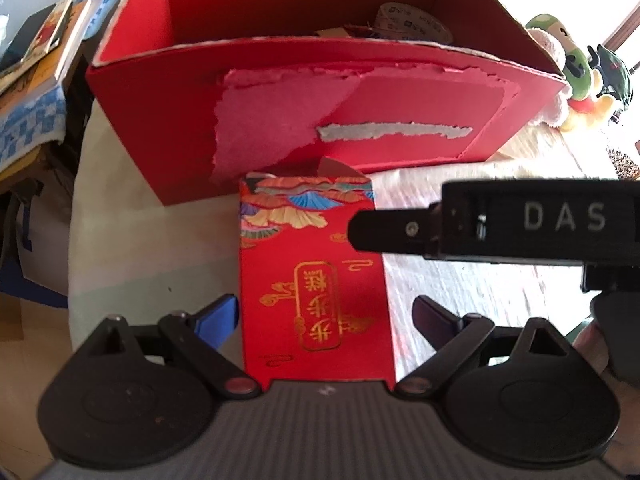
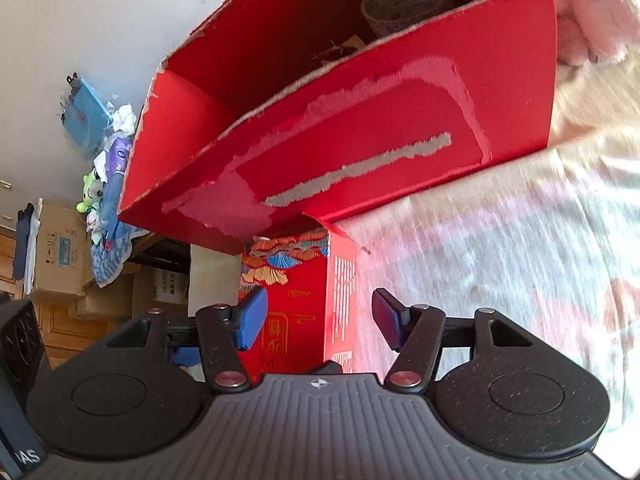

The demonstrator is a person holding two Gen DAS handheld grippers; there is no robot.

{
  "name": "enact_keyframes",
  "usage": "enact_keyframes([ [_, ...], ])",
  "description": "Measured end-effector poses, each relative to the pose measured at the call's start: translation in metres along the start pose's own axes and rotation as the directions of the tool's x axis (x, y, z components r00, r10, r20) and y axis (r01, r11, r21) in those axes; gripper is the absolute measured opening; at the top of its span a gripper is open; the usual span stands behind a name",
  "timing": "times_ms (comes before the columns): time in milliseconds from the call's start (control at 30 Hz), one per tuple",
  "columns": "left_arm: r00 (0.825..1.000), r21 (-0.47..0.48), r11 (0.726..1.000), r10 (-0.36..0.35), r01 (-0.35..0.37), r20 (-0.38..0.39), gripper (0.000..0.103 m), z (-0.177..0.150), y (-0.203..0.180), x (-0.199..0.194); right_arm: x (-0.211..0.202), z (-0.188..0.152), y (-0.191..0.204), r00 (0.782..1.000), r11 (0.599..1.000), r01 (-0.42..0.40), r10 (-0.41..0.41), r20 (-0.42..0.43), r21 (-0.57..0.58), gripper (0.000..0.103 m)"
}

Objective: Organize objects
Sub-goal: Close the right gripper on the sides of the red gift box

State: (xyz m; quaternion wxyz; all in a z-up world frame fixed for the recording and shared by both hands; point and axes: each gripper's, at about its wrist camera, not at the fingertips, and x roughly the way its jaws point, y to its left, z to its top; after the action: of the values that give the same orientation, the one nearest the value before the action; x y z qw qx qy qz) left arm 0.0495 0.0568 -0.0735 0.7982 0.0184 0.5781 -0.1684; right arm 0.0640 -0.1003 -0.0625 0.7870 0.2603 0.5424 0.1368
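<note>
A small red gift box point(image 1: 316, 280) with gold characters and fan patterns lies on the pale cloth, its top flap up against the big red carton point(image 1: 280, 120). My left gripper point(image 1: 324, 312) is open, with the small box between its blue pads and a gap on the right side. A finger of my right gripper point(image 1: 384, 230) reaches in from the right over the box's face. In the right wrist view, my right gripper point(image 2: 318, 320) is also open and straddles the small box point(image 2: 300, 300) just below the carton point(image 2: 360, 152).
The torn carton holds a tape roll point(image 1: 412, 20) and some dark items. A green plush point(image 1: 576, 64) and a pink plush point(image 2: 592, 12) sit beside it. Books point(image 1: 40, 52) are stacked at the left. Cardboard boxes point(image 2: 60, 248) stand on the floor.
</note>
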Motion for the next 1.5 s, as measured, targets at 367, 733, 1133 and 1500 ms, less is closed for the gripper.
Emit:
enact_keyframes([
  [367, 0.999, 0.004, 1.000, 0.026, -0.026, -0.036, 0.094, 0.001, -0.004, 0.011, 0.005, -0.001, -0.004, 0.999, 1.000, -0.014, 0.014, -0.039, -0.002, 0.062],
  [733, 0.996, 0.069, 0.998, 0.011, -0.004, -0.091, 0.094, 0.006, -0.003, 0.022, 0.012, -0.007, -0.006, 0.999, 0.999, -0.020, 0.021, -0.037, 0.049, 0.062],
  [1133, 0.992, 0.105, 0.994, -0.010, 0.023, -0.122, 0.094, 0.009, -0.002, 0.027, 0.018, -0.013, -0.008, 0.999, 0.997, -0.006, 0.010, -0.039, 0.082, 0.062],
  [1500, 0.991, 0.078, 0.996, -0.022, 0.033, -0.136, 0.093, 0.009, -0.004, 0.026, 0.020, -0.011, -0.012, 0.996, 0.997, -0.030, 0.035, -0.076, 0.065, 0.062],
])
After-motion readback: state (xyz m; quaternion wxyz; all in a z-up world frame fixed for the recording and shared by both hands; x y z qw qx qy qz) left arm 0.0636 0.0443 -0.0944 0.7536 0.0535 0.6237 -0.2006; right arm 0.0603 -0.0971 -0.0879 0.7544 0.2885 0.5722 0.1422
